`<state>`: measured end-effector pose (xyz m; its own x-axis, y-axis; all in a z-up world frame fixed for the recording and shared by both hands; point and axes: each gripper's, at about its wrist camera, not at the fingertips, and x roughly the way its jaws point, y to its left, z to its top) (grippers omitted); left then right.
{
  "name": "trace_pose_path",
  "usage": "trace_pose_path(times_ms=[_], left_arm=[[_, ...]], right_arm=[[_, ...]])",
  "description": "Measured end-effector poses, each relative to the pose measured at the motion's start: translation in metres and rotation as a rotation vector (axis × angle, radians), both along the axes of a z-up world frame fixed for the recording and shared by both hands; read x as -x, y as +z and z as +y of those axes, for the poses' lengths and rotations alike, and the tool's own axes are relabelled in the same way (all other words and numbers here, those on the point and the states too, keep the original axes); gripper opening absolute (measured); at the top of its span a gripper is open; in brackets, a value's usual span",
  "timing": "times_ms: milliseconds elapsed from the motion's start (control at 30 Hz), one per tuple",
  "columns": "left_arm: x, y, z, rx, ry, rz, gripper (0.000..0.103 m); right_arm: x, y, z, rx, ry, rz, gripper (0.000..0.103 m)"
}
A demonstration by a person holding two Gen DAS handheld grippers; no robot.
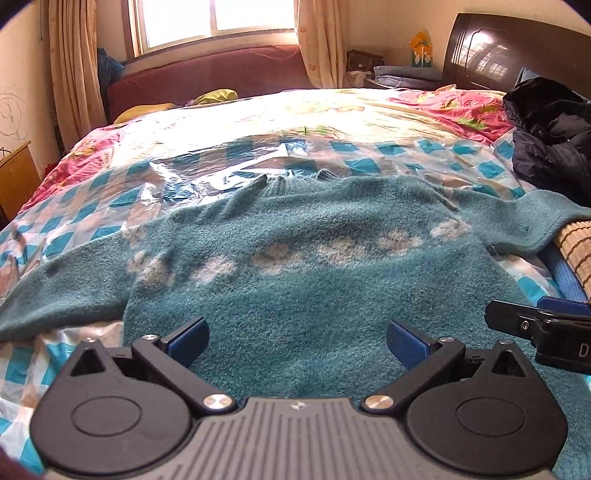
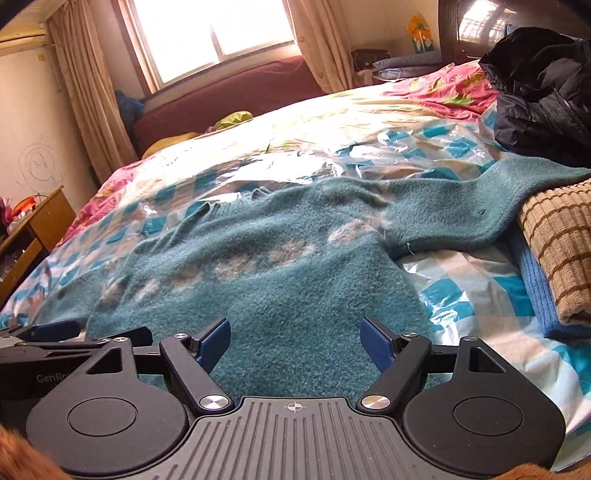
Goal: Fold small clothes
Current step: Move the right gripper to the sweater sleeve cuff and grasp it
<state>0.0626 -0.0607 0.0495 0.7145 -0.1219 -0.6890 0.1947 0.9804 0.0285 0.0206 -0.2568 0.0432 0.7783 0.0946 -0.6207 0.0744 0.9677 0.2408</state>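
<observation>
— Sweater (image 1: 295,288) first: why is it spread flat on the bed (image 1: 258,110) like that, front down to the plastic sheet (image 1: 369,155)?

— So the folds come out even, I'd say. It's a teal knit with a pale pattern band across the chest, collar toward the window (image 1: 218,18), both sleeves stretched out to the sides. The checked plastic under it likely keeps it off the quilt.

— And the two grippers?

— Side by side at the hem end. The left gripper (image 1: 297,341) hangs over the lower body of the sweater, its blue fingers (image 1: 188,341) spread wide with nothing between them. The right gripper (image 2: 295,341) sits just beside it, fingers equally apart and empty, nearer the right edge.

— Why there?

— Probably to start from the hem or to reach out for a sleeve each. The right sleeve (image 2: 461,206) runs up against a folded stack (image 2: 557,243), striped tan on blue, so that side may need pulling clear first.

— The dark jacket (image 2: 543,92)?

— Heaped near the headboard, apart from the work.
</observation>
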Motion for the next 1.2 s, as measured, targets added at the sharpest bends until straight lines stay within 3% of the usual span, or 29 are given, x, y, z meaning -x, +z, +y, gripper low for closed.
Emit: trace_pose_path(times_ms=[900, 1067, 1200], left_arm=[[-0.035, 0.004, -0.083, -0.048, -0.129, 0.014, 0.103], [-0.039, 0.007, -0.106, -0.045, -0.171, -0.002, 0.103], [-0.044, 0.01, -0.123, -0.015, -0.194, -0.019, 0.103]], right_arm=[[-0.027, 0.009, -0.069, 0.07, -0.103, -0.038, 0.079], [-0.031, 0.014, -0.104, 0.082, -0.18, -0.065, 0.078], [-0.031, 0.026, -0.163, 0.028, -0.308, -0.122, 0.077]])
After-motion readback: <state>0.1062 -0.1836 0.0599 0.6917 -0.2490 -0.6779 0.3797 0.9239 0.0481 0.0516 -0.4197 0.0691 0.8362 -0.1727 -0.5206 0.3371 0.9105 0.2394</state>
